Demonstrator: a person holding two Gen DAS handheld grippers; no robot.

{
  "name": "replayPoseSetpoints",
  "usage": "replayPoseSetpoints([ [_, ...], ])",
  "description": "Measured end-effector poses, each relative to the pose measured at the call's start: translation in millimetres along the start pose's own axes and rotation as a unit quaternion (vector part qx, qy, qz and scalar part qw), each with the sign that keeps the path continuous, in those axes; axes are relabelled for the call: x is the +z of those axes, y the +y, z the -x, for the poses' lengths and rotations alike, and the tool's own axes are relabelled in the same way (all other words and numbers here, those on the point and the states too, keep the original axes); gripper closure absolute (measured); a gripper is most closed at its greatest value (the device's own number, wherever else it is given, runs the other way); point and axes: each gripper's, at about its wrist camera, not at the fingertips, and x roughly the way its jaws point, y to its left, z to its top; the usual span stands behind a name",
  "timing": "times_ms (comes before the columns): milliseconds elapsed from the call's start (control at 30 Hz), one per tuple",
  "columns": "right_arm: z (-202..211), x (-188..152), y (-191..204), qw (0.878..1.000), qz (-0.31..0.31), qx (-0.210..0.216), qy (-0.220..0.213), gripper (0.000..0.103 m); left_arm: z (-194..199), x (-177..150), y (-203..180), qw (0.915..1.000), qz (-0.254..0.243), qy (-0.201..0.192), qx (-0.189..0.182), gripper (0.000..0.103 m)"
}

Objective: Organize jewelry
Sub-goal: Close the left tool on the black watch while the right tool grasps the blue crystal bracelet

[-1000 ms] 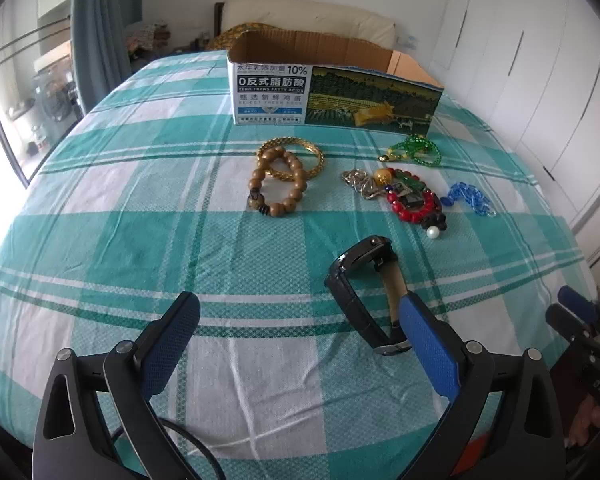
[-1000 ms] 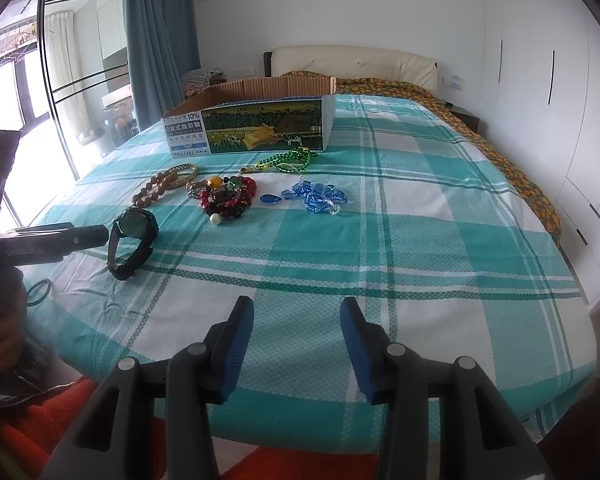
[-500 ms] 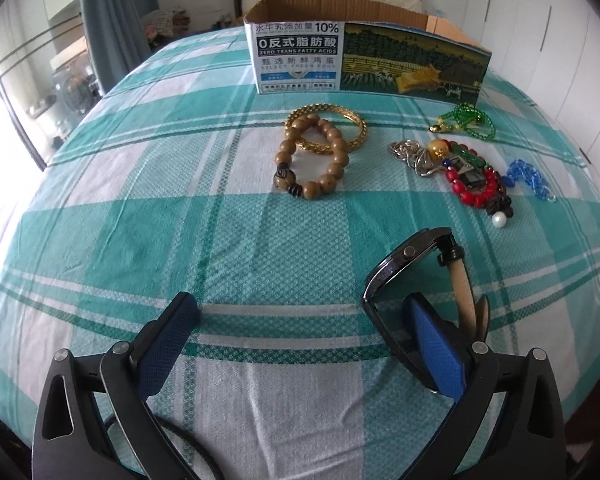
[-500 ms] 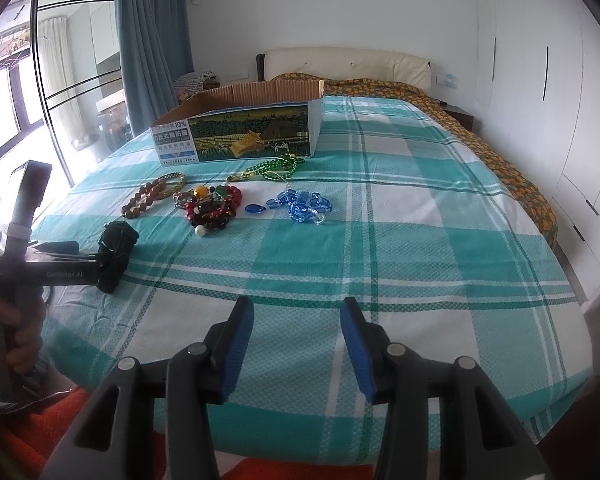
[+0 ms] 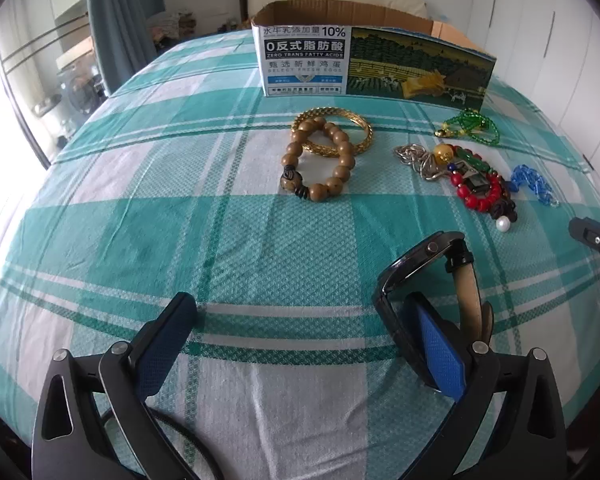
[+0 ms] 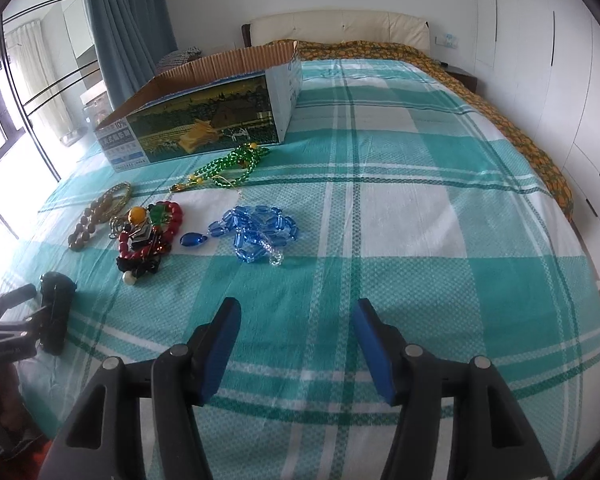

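My left gripper (image 5: 304, 332) is open wide. Its right finger (image 5: 440, 344) sits inside the loop of a black watch (image 5: 428, 276) with a tan strap, standing on edge on the bed. The watch also shows in the right wrist view (image 6: 56, 312). Farther off lie a wooden bead bracelet (image 5: 320, 160) over a gold bangle (image 5: 356, 128), a silver chain (image 5: 416, 160), a red bead cluster (image 5: 480, 188), a green bead string (image 5: 472, 124) and a blue bead string (image 6: 256, 232). My right gripper (image 6: 296, 348) is open and empty, low over the bed.
An open cardboard box (image 5: 372, 60) stands behind the jewelry on the teal plaid bedspread (image 5: 180, 200). A window and curtain are on the left, white wardrobes on the right. The right gripper's tip (image 5: 592, 236) shows at the left wrist view's right edge.
My left gripper moved forward and right, so its right finger now sits inside the watch loop. My right gripper moved forward toward the jewelry; both stayed open.
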Motion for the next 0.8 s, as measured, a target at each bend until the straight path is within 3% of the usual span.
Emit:
replayPoseSetpoints([
  [300,-36,34,29,0.998,0.067,-0.002,0.019,0.041,-2,3,0,0.9998,-0.001,0.02,-0.003,0.0],
  [333,-38,35,34,0.997,0.077,0.0,0.018,0.044,-1,3,0,0.9997,-0.003,0.026,-0.004,0.0],
  [400,-38,33,42,0.994,0.105,-0.015,0.012,0.059,0,2,-2,0.9995,-0.008,0.031,-0.01,0.005],
  [433,-36,32,42,0.994,0.104,-0.006,0.013,0.075,3,0,-3,0.9995,-0.012,0.027,-0.014,0.009],
  [467,-34,31,42,0.995,0.102,-0.009,0.015,0.086,6,-1,-5,0.9994,-0.017,0.023,-0.019,0.02],
  [533,-28,27,38,0.995,0.097,-0.009,0.019,0.087,12,-3,-9,0.9991,-0.028,0.015,-0.029,0.041],
  [600,-17,24,30,0.996,0.083,0.001,0.014,0.088,15,-4,-11,0.9986,-0.035,0.009,-0.039,0.084],
  [633,-10,23,26,0.997,0.074,0.008,0.009,0.088,15,-4,-11,0.9983,-0.035,0.008,-0.046,0.094],
  [800,36,25,5,0.998,0.025,0.043,-0.025,0.088,14,-1,-2,0.996,-0.003,0.015,-0.088,0.1],
])
